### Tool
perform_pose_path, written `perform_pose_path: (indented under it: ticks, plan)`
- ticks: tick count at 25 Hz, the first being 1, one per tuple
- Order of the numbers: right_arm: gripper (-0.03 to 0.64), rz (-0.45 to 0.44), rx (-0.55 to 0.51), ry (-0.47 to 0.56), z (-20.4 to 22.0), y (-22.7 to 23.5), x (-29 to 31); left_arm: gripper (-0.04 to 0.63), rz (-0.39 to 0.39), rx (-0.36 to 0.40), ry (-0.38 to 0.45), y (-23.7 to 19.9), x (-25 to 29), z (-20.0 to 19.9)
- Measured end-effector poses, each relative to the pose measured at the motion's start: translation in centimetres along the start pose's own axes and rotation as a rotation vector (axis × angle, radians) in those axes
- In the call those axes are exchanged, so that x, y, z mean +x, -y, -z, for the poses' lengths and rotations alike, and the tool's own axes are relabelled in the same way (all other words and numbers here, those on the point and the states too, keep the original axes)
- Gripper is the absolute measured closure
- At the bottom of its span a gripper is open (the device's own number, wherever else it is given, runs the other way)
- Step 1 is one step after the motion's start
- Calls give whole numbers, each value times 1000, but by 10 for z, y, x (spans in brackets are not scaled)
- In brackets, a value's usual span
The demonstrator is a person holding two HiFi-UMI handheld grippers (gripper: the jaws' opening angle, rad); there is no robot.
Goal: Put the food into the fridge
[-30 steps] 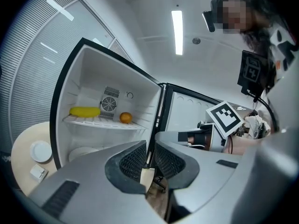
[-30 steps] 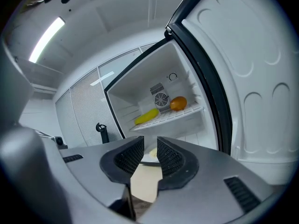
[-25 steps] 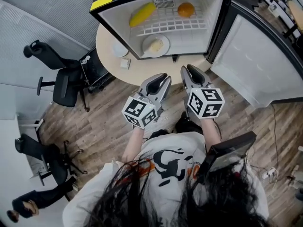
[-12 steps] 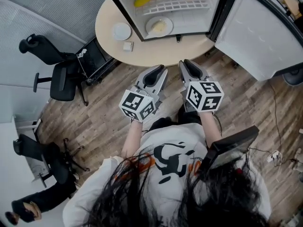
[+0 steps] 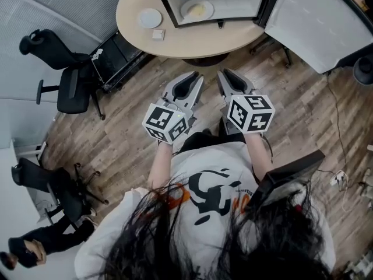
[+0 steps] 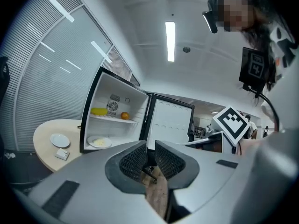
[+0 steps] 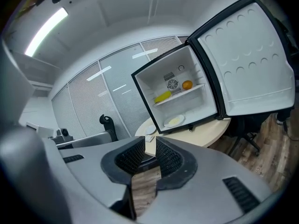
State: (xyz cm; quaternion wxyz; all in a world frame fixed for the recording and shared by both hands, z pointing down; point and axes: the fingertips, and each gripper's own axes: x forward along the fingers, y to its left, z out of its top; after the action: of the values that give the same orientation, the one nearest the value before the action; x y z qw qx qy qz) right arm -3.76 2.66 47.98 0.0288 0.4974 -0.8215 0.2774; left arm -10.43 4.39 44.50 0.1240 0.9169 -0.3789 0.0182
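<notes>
The small black fridge (image 5: pixel 217 2) stands open on a round beige table (image 5: pixel 192 39), its door (image 5: pixel 320 22) swung out to the right. On its floor lies a plate of pale food (image 5: pixel 197 9). The left gripper view shows a banana (image 6: pixel 98 111) and an orange (image 6: pixel 124 115) on the shelf, and the plate (image 6: pixel 99 142) below them. My left gripper (image 5: pixel 193 81) and right gripper (image 5: pixel 225 78) hang side by side over the wood floor, short of the table. Both are shut with nothing between their pads.
A small white plate (image 5: pixel 150 18) and a small white box (image 5: pixel 157 34) lie on the table left of the fridge. Black office chairs (image 5: pixel 73 92) stand at the left. A dark chair back (image 5: pixel 287 181) is behind my right arm. Cables (image 5: pixel 338 178) trail on the floor at right.
Both grippers have drawn back from the fridge together. The table and fridge have slid toward the top of the head view, and more floor lies between them and the jaws.
</notes>
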Motion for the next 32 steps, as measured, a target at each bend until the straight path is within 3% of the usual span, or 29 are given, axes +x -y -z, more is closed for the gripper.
perform_pose_path:
  ticks: [11, 19, 32]
  plan:
    - [537, 24, 15, 0, 31, -8, -39, 541, 51, 18, -3, 36, -21, 15]
    - [537, 49, 11, 9, 27, -10, -28, 541, 74, 26, -10, 23, -22, 14]
    - [542, 37, -44, -17, 21, -21, -9, 541, 34, 11, 15, 0, -31, 8]
